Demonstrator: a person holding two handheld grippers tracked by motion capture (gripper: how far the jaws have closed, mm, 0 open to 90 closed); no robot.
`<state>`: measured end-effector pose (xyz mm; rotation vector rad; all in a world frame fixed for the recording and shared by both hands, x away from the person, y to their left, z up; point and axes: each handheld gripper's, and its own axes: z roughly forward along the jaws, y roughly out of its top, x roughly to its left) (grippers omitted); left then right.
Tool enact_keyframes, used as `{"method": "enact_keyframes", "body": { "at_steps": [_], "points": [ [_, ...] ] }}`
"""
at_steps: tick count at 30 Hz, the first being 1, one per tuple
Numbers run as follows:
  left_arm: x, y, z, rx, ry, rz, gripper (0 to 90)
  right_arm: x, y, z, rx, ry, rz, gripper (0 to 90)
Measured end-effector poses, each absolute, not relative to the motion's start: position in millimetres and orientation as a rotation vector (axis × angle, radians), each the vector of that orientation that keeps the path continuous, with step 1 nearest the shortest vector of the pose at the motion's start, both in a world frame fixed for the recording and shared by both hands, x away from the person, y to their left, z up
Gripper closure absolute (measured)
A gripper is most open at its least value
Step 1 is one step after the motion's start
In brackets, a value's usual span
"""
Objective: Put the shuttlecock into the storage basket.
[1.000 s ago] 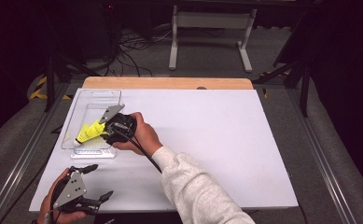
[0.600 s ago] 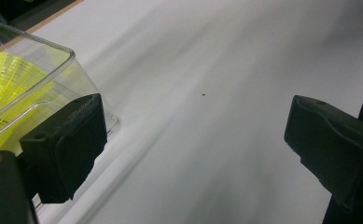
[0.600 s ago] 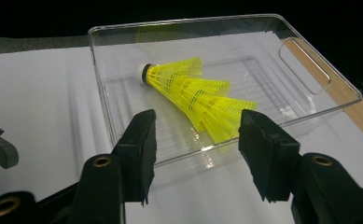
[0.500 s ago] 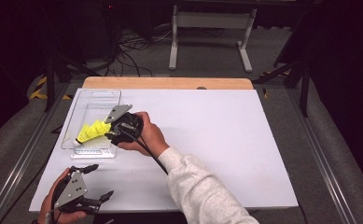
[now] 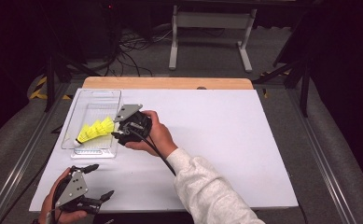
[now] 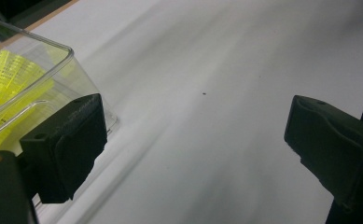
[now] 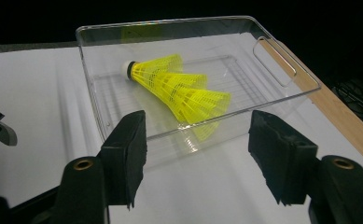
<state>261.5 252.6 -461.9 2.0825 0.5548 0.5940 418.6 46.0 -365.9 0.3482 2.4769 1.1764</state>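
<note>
Shuttlecocks [image 7: 177,88], yellow, three nested, lying in clear tray [image 7: 282,60] upper centre of right gripper view; white cork upper left, skirts lower right. Right gripper [image 7: 198,154] wide, empty. Left gripper [image 6: 193,140] wide, empty.

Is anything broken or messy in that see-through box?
Nothing stands out. The yellow shuttlecocks lie nested on their side inside the clear tray, none looks damaged, and nothing is spilled on the white table.

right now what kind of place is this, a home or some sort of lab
Probably a lab or recording workspace, not a home: a bare white table in a dark room, loose cables on the floor behind it, and a metal stand.
</note>
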Motion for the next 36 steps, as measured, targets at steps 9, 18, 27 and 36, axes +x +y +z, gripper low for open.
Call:
{"method": "enact_keyframes", "body": {
  "at_steps": [9,18,27,36],
  "points": [
    [262,252,-462,2.083,0.556,0.589,6.8,418,36,-363,0.363,2.446,1.178,33.3],
    [262,252,-462,2.087,0.556,0.593,6.8,418,25,-360,0.38,2.424,1.178,29.0],
    [262,252,-462,2.088,0.556,0.593,6.8,419,15,-357,0.394,2.4,1.174,27.2],
    [262,251,-462,2.089,0.554,0.598,6.8,418,5,-355,0.406,2.383,1.171,25.6]
  ]
}}
